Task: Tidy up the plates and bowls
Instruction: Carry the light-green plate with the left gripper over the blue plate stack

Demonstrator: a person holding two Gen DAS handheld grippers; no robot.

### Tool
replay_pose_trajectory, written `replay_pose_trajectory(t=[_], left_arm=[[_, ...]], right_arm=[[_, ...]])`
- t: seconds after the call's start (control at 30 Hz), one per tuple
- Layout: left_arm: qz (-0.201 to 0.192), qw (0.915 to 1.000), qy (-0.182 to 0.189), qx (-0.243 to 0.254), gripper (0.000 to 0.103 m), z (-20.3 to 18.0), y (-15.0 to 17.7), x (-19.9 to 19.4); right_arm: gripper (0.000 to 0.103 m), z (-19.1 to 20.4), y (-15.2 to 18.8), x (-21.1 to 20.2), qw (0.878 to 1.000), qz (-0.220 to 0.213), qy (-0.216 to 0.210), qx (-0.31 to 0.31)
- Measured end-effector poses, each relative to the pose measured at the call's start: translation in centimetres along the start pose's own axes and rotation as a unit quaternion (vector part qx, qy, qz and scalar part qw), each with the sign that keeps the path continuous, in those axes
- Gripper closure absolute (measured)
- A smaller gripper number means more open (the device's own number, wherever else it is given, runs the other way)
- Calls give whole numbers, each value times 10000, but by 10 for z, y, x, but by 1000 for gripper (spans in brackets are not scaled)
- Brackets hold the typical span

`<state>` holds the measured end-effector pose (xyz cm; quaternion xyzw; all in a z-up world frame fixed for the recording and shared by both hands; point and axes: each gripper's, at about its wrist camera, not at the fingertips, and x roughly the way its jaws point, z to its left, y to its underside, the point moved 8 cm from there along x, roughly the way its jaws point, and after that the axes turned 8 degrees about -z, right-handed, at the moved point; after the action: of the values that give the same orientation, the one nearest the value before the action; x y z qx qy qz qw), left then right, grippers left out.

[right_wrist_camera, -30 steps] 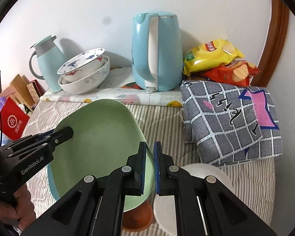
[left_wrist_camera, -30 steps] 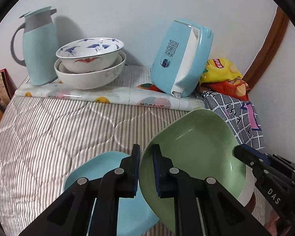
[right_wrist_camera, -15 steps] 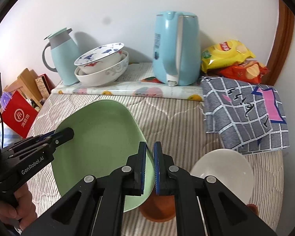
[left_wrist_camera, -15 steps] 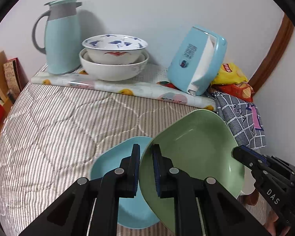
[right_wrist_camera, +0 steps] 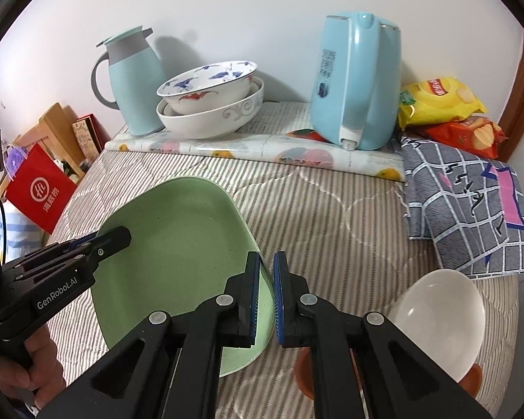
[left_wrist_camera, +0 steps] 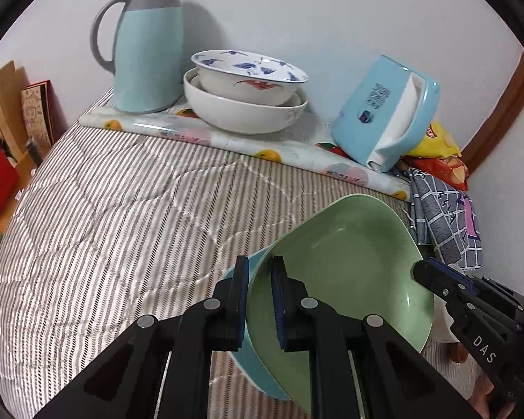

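Observation:
Both grippers hold one green plate (left_wrist_camera: pixel 346 272), each on an opposite rim. My left gripper (left_wrist_camera: pixel 260 300) is shut on its left rim; my right gripper (right_wrist_camera: pixel 266 296) is shut on its right rim (right_wrist_camera: pixel 262 279). The plate (right_wrist_camera: pixel 178 251) sits tilted just over a light blue plate (left_wrist_camera: pixel 251 359), mostly hidden beneath it. A white bowl (right_wrist_camera: pixel 443 317) lies on an orange-brown dish (right_wrist_camera: pixel 305 380) at the right. Two stacked bowls (left_wrist_camera: pixel 244 97), the upper one with blue and red birds, stand at the back.
A teal thermos jug (left_wrist_camera: pixel 146 45) and a light blue kettle (left_wrist_camera: pixel 384 111) stand on a fruit-print mat (left_wrist_camera: pixel 227 136) by the wall. A checked cloth (right_wrist_camera: pixel 471 202) and snack bags (right_wrist_camera: pixel 436 101) lie at the right. A red bag (right_wrist_camera: pixel 38 192) stands off the left edge.
Both grippers have carried the green plate left and down over the blue plate, which is now mostly covered. The white bowl shows more fully at the right.

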<state>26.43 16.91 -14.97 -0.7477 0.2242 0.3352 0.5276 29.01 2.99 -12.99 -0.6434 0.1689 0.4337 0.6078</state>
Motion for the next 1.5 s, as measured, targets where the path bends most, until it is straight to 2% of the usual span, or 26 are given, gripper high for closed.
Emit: replay_pose_trajectory(t=[0.77, 1.1, 1.37, 1.47, 1.5], left_arm=[[269, 9995, 32, -157, 90, 23, 20, 24], [409, 9991, 48, -85, 90, 24, 27, 38], [377, 9993, 36, -33, 90, 25, 25, 40], [384, 9993, 35, 2, 88, 26, 25, 40], [400, 9992, 38, 8, 84, 26, 26, 41]], right_arm=[[95, 15, 16, 29, 9994, 328, 107, -70], [95, 14, 23, 40, 9984, 509, 224, -130], [94, 15, 27, 48, 9974, 641, 247, -198], [94, 16, 29, 49, 9971, 677, 223, -257], [94, 17, 29, 49, 9972, 671, 204, -259]])
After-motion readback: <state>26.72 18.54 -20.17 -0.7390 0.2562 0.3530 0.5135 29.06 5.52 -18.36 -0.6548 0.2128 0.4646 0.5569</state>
